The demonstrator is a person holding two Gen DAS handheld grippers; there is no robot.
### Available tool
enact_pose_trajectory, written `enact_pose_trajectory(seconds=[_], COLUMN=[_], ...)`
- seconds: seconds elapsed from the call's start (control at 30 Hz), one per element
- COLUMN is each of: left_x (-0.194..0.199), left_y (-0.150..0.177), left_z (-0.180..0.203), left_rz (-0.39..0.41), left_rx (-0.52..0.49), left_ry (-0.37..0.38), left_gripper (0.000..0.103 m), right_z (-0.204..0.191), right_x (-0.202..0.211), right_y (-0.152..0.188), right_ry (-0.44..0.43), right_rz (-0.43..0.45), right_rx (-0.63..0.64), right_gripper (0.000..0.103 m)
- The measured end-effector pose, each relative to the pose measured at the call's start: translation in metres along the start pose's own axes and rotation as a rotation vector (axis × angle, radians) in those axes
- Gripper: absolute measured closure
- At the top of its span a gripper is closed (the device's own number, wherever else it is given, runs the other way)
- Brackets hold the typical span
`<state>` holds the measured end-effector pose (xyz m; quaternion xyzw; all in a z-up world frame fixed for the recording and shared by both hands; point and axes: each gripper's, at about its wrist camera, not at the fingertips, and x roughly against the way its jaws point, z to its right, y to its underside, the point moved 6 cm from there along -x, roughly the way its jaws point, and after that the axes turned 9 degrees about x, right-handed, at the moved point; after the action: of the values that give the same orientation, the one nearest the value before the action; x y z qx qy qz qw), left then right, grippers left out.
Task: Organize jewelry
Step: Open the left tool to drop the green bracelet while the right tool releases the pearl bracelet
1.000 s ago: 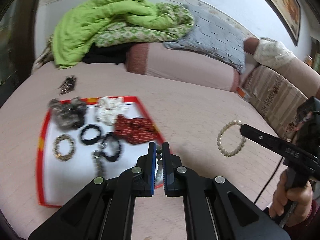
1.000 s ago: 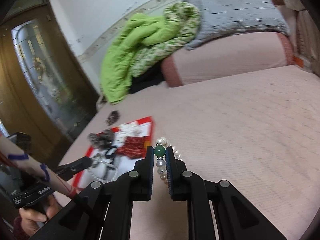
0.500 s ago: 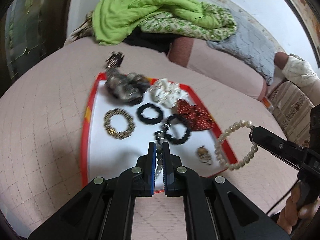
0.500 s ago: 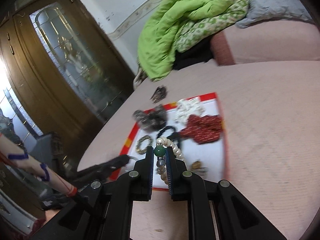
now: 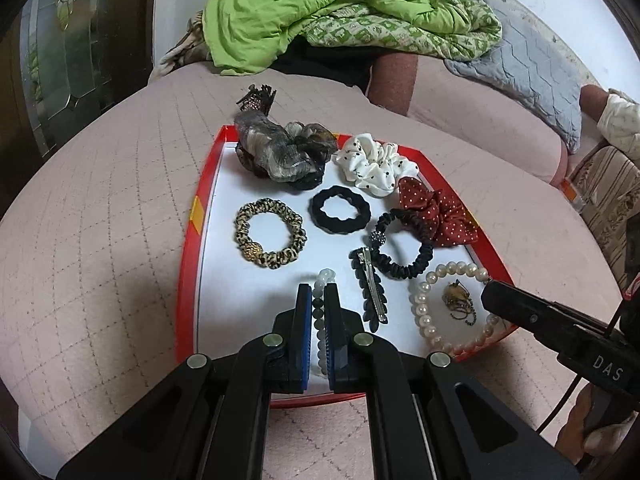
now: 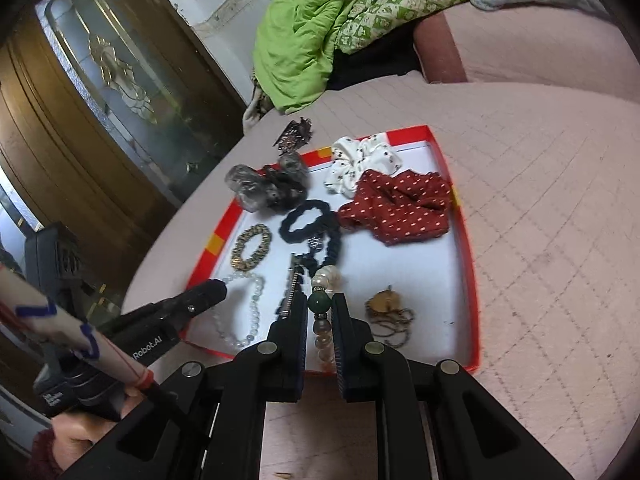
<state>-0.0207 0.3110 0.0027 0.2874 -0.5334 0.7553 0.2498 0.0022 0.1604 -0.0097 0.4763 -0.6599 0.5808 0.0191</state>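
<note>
A red-rimmed white tray (image 5: 188, 264) lies on the pink bed and shows in the right wrist view (image 6: 474, 288) too. My left gripper (image 5: 319, 298) is shut on a pale bead bracelet (image 5: 320, 320), low over the tray's near edge; the bracelet also shows in the right wrist view (image 6: 256, 300). My right gripper (image 6: 320, 308) is shut on a pearl bracelet with a green bead (image 6: 319, 302), its loop (image 5: 424, 312) lying over the tray's right corner around a small brown pendant (image 5: 456, 296).
On the tray lie a leopard scrunchie (image 5: 270, 232), black scrunchies (image 5: 340, 210), a red dotted scrunchie (image 5: 440, 212), a white scrunchie (image 5: 374, 166), a grey scrunchie (image 5: 280, 152) and a hair clip (image 5: 372, 288). A dark claw clip (image 5: 256, 98) lies beyond. Green bedding (image 5: 320, 8) is piled behind.
Both grippers have moved left and down over the tray with their bracelets. The pearl bracelet now lies on the tray around the pendant.
</note>
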Motion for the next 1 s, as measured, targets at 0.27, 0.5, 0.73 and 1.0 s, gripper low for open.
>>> enact_pose_trajectory(seconds=[0.27, 0.5, 0.73, 1.0], left_x=[-0.004, -0.008, -0.01, -0.009], left_y=[0.003, 0.004, 0.004, 0.003], left_z=[0.005, 0.004, 0.002, 0.0], left_rz=[-0.007, -0.015, -0.016, -0.012], left_rx=[-0.023, -0.034, -0.036, -0.03], left_ry=[-0.023, -0.045, -0.061, -0.069], left_gripper=[0.097, 0.097, 0.097, 0.094], right_z=[0.003, 0.012, 0.015, 0.012], right_x=[0.001, -0.001, -0.005, -0.002], right_y=[0.001, 0.004, 0.008, 0.007], right_ry=[0.039, 0.065, 0.078, 0.076], right_rz=[-0.004, -0.02, -0.042, -0.041], right_rx=[0.036, 0.018, 0.014, 0.024], right_gripper=[0.09, 0.09, 0.089, 0.077])
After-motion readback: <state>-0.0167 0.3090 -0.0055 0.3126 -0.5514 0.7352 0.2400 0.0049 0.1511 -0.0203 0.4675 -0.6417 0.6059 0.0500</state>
